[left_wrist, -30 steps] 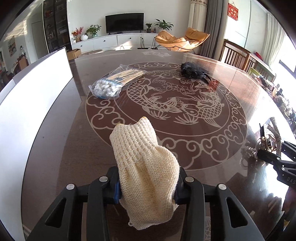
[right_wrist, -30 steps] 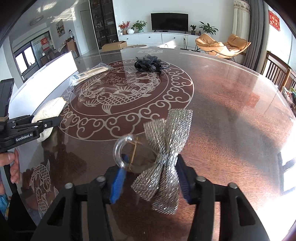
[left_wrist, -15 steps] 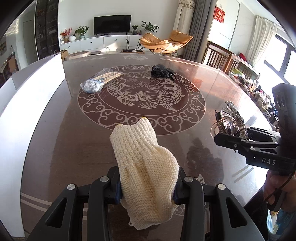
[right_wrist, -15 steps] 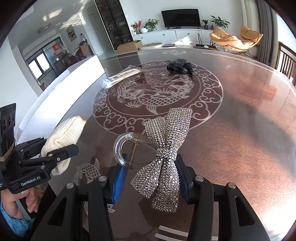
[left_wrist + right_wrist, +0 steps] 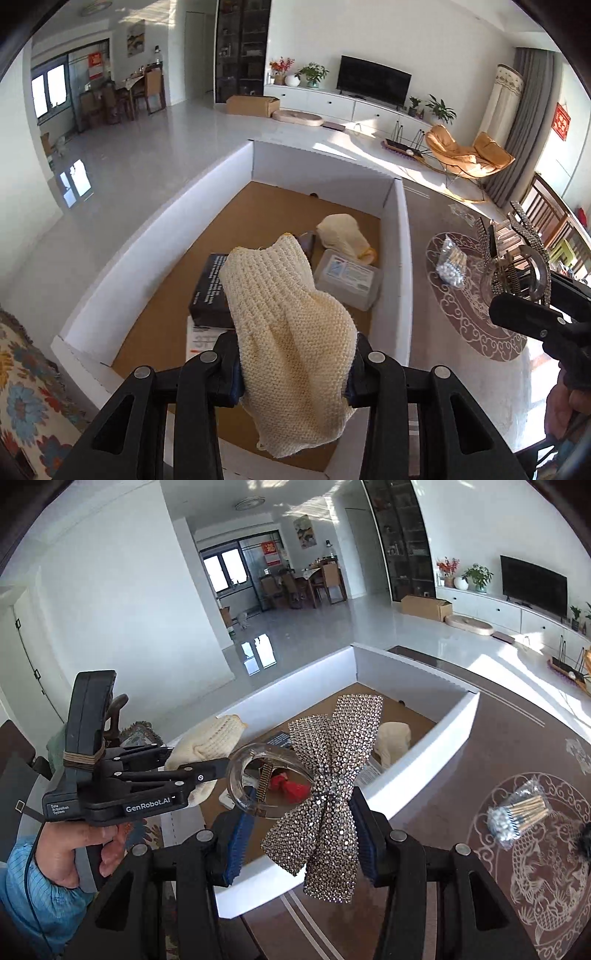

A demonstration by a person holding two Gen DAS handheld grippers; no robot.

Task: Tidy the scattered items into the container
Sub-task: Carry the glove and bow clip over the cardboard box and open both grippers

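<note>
The glove (image 5: 291,332) covers much of the black box (image 5: 210,291) and the paper (image 5: 201,341) at lower centre of the left view. In the right view the bow clip (image 5: 328,794) hides part of the red thing (image 5: 290,788) in the carton (image 5: 424,771). A black item (image 5: 584,840) is cut off at the right edge. Print on the clear case (image 5: 347,277) is too small to read.

Both wrist views look steeply down, sharing the white box (image 5: 397,236).
</note>
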